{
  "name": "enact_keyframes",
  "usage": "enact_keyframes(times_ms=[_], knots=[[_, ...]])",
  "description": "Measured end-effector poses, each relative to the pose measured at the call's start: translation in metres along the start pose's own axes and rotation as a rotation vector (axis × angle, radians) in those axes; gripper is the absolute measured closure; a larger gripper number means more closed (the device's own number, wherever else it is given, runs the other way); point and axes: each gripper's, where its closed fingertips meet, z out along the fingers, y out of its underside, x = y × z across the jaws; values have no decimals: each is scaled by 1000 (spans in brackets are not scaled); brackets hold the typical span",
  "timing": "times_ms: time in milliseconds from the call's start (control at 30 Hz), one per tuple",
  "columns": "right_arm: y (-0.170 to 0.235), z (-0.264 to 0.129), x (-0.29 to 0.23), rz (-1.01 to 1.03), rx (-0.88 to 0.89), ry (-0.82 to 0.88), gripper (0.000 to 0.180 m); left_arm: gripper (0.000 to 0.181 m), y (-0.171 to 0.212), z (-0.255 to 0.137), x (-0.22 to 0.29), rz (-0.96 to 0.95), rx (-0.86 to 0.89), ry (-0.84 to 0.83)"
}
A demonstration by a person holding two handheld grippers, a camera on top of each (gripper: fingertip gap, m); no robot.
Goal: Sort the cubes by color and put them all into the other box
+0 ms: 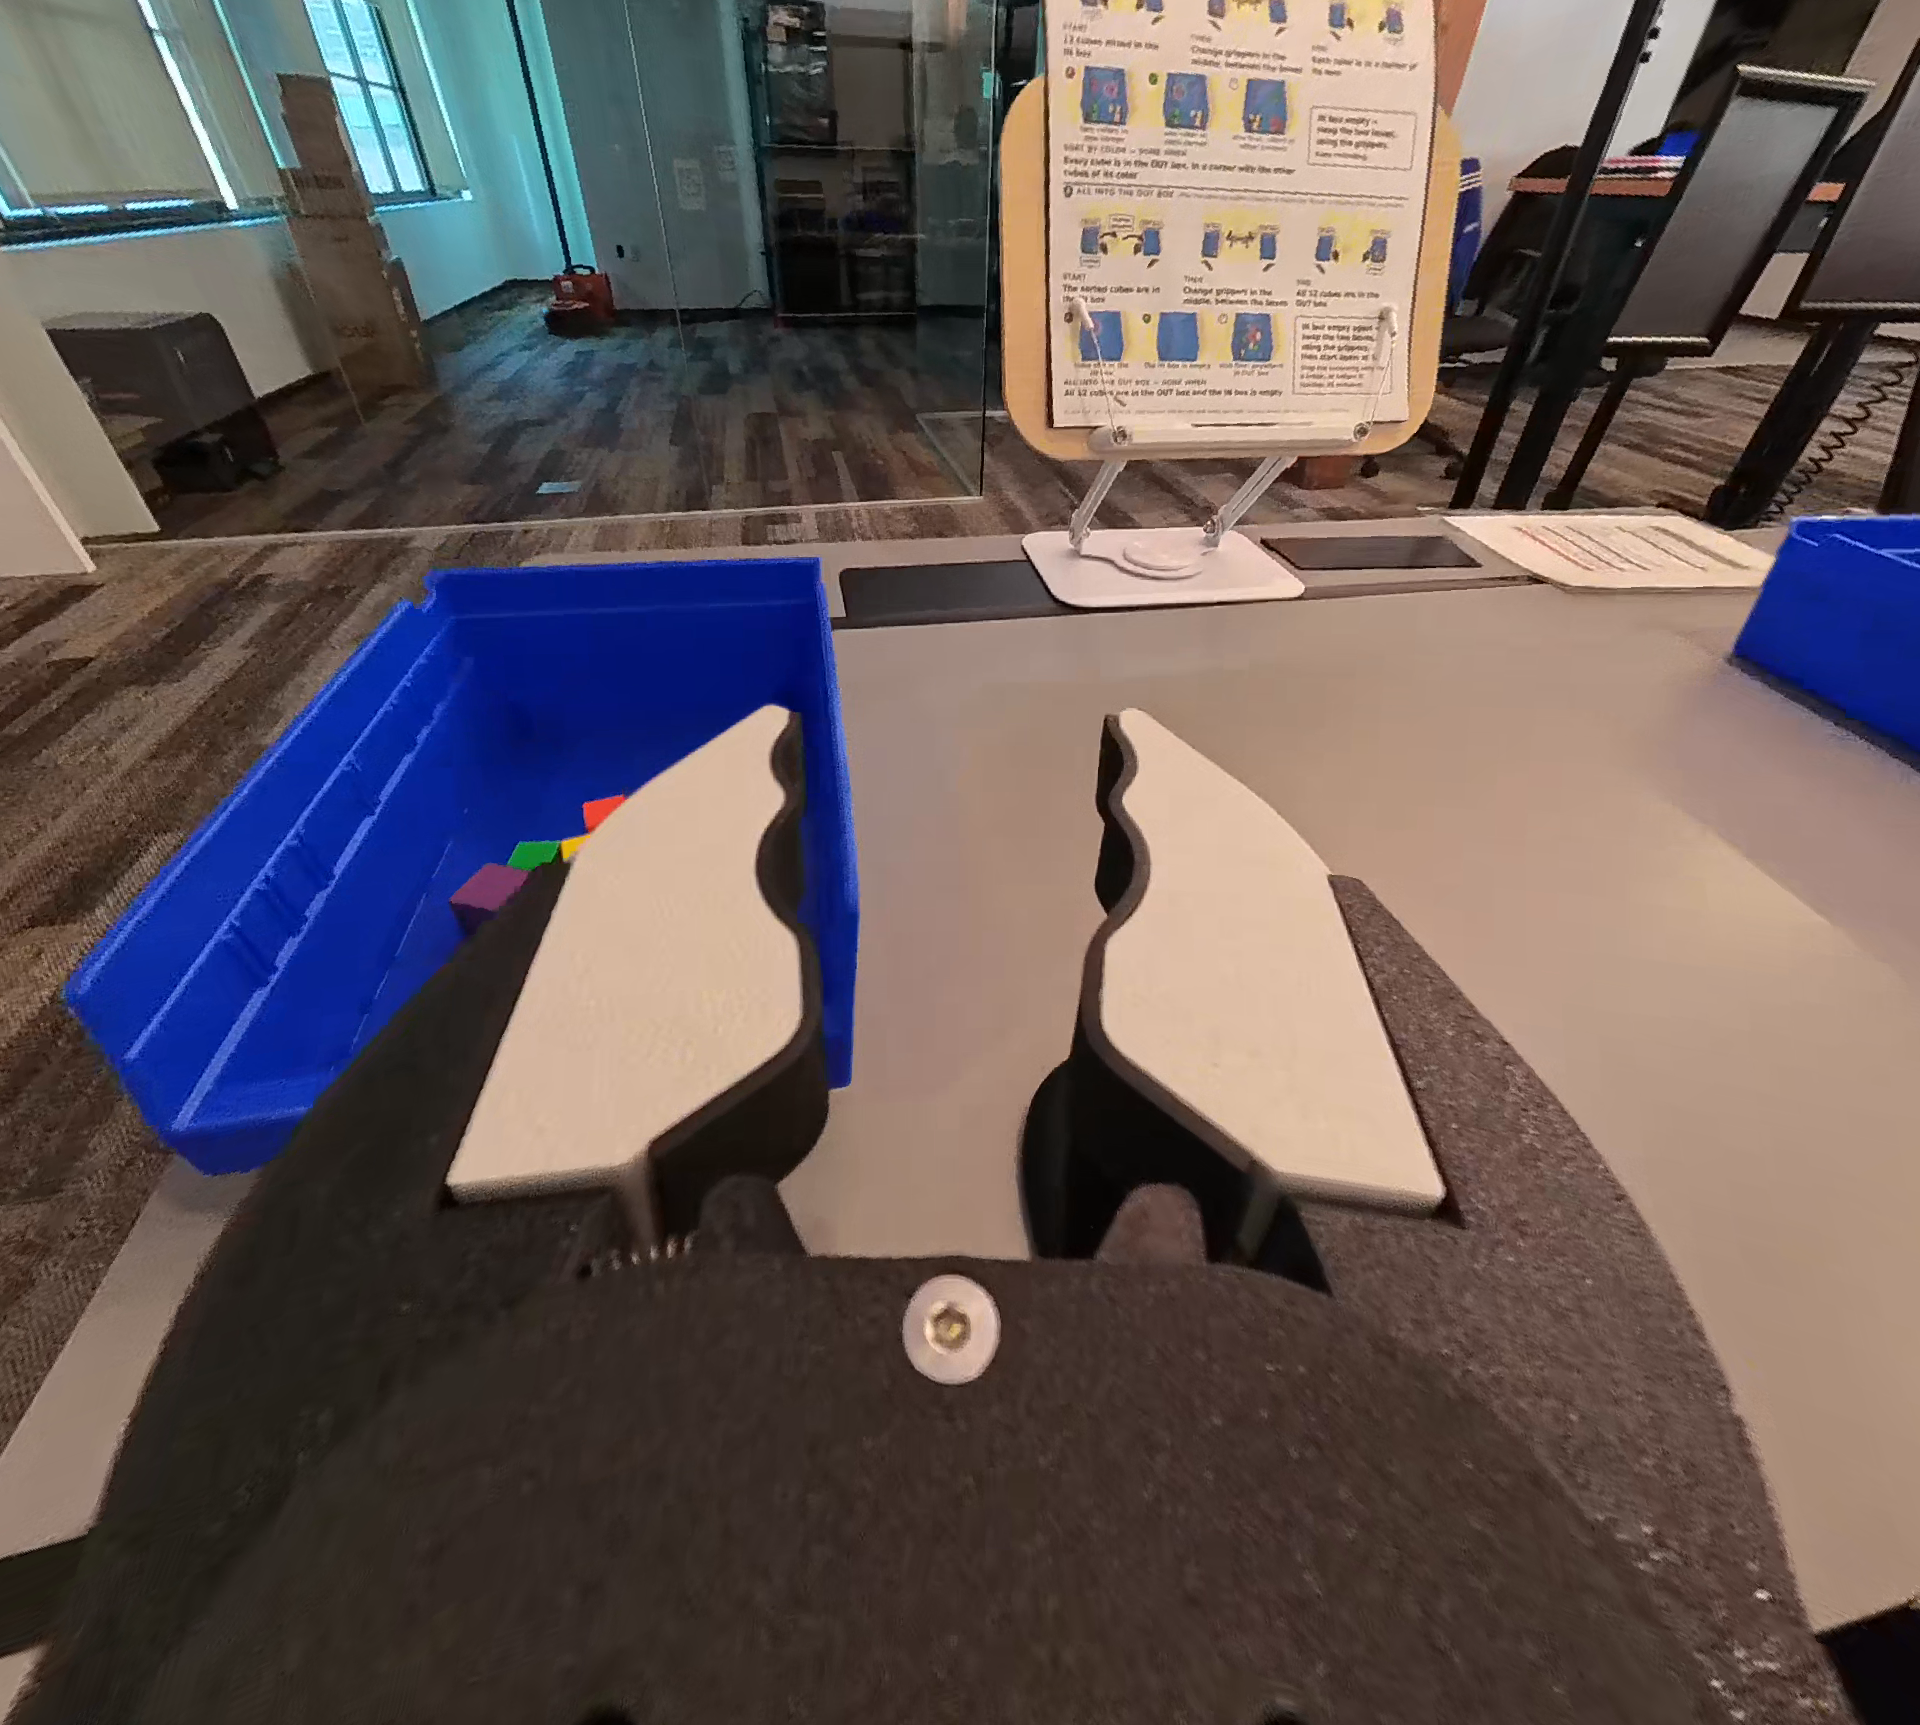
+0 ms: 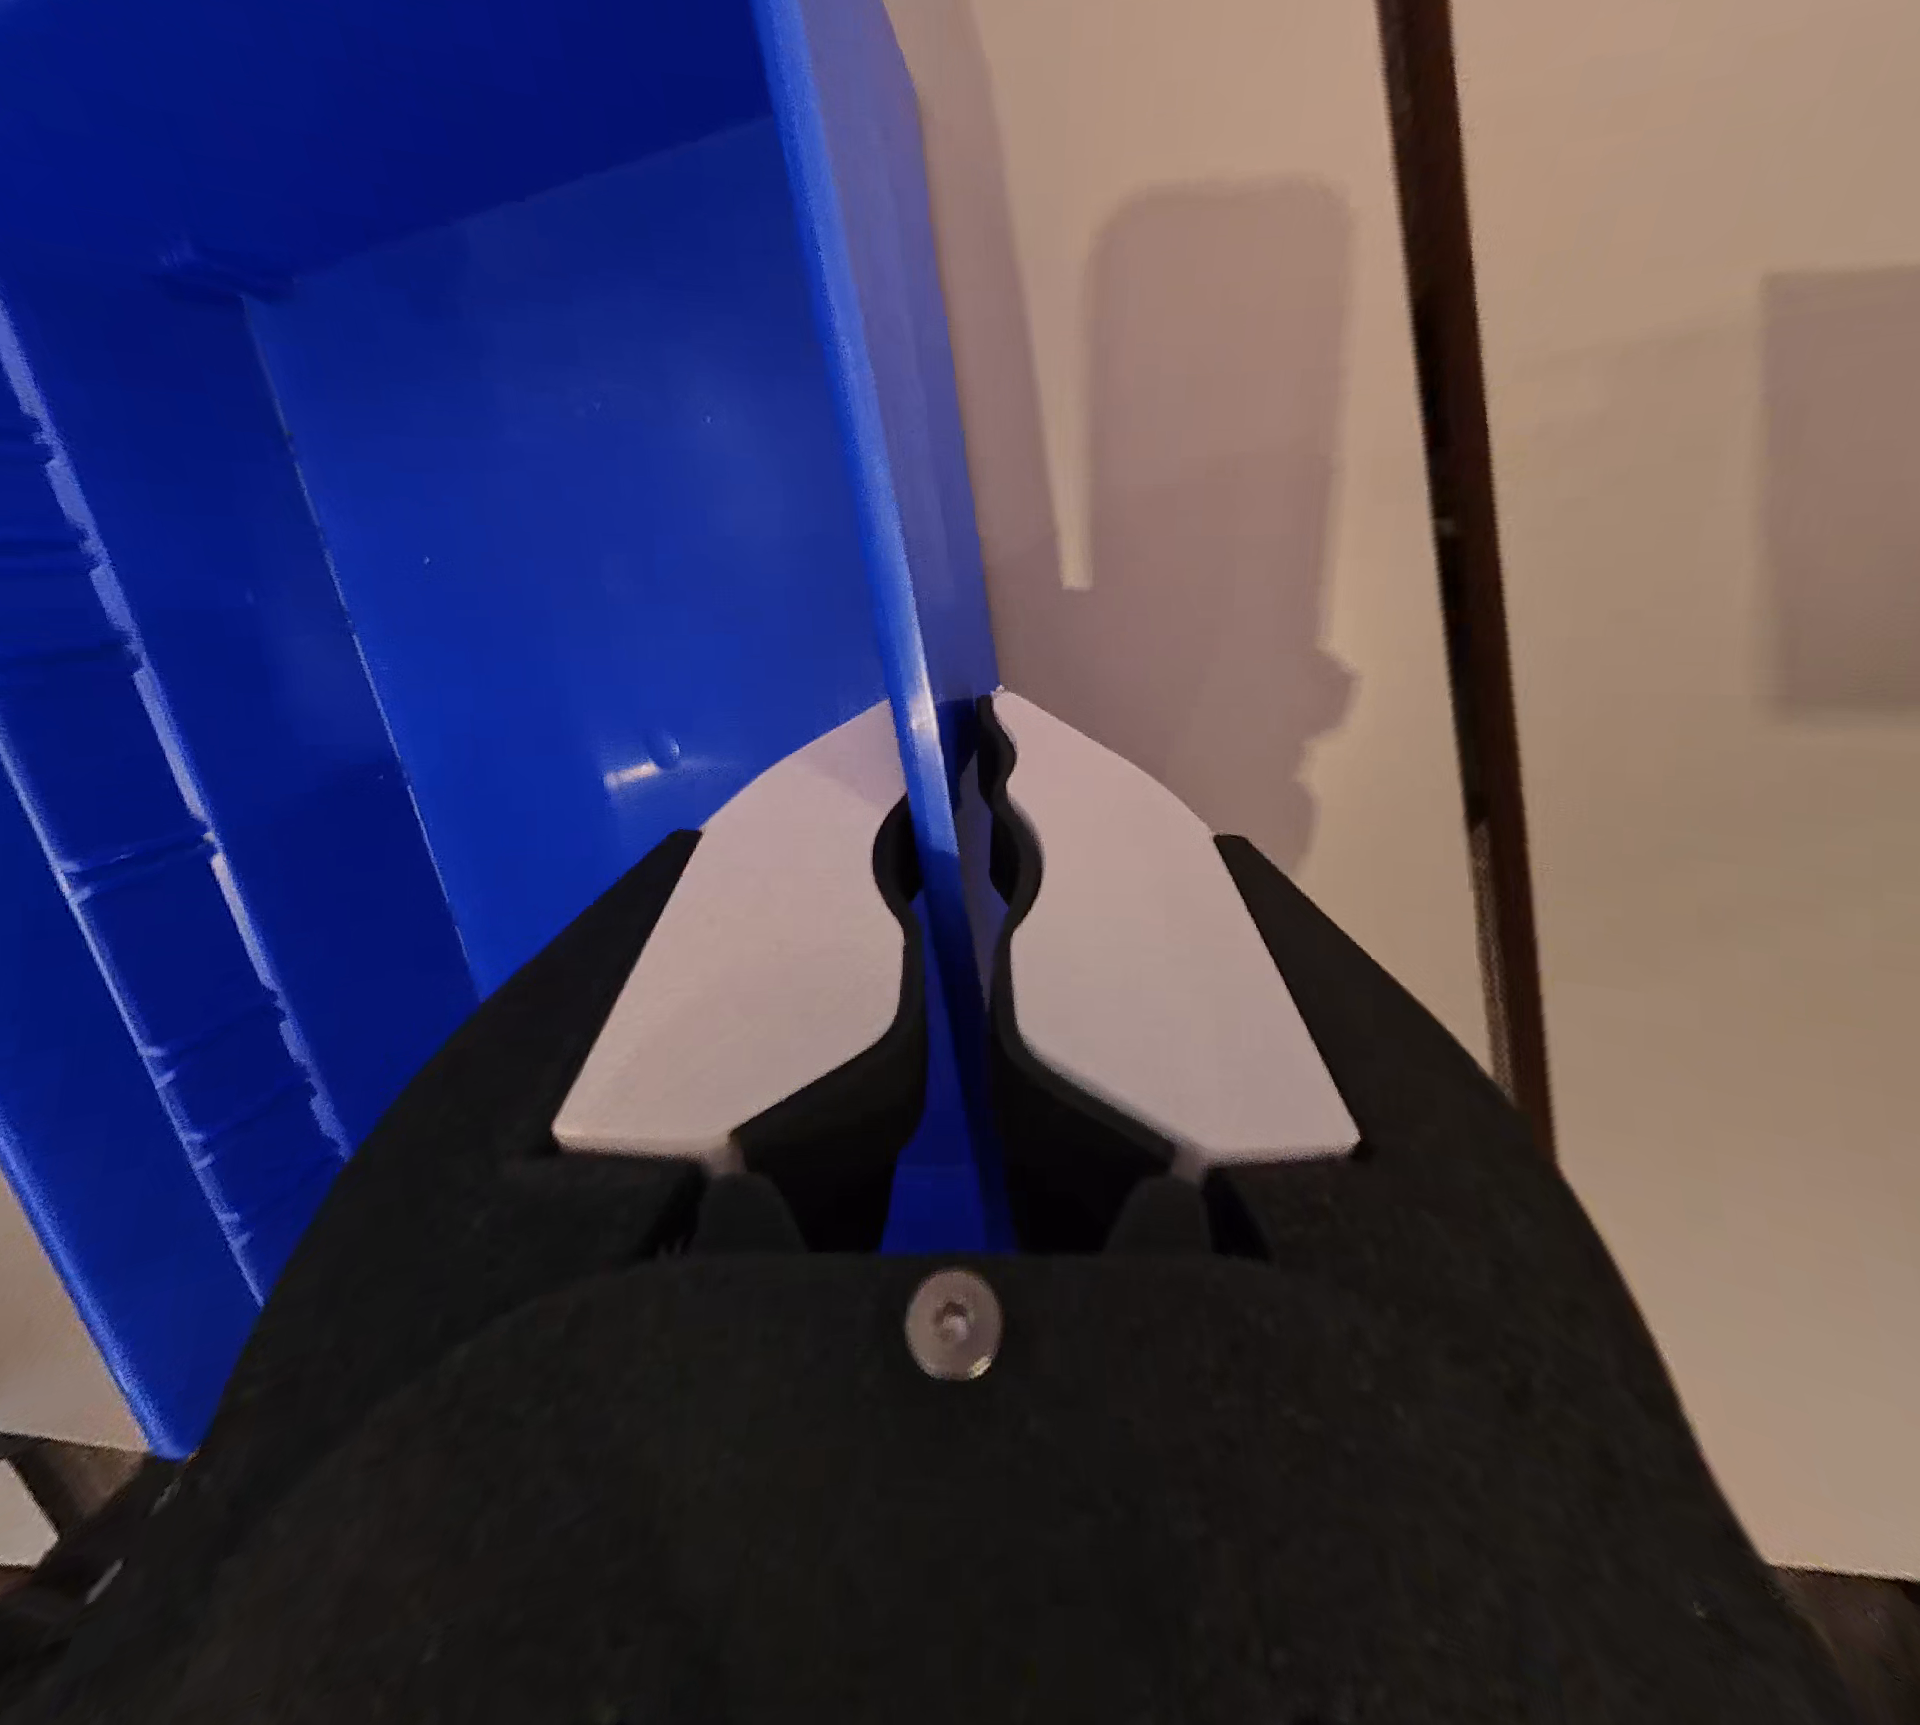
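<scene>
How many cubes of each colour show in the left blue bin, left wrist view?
Small purple cube: 1
Small green cube: 1
Small yellow cube: 1
Small red-orange cube: 1
Total visible: 4; the left claw hides part of the blue plastic bin.

2 black grippers [image 1: 951, 725] [image 2: 951, 709], white finger plates (wavy-edged), silver screws.

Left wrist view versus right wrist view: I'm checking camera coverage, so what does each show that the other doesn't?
Only the left wrist view shows the open left gripper, coloured cubes in the left blue box, and the instruction sheet. Only the right wrist view shows the right gripper shut on the right blue box's wall. Both show the grey table and that right box.
</scene>
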Motion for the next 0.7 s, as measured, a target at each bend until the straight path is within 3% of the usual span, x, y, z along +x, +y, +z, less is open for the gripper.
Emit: enact_keyframes(times_ms=[267,700], knots=[[-17,-4,34,-61,-42,-8,173,128,-11,4,20,25,19,11],[-28,-3,49,-71,-20,10,173,129,-12,13,43,26,32,24]])
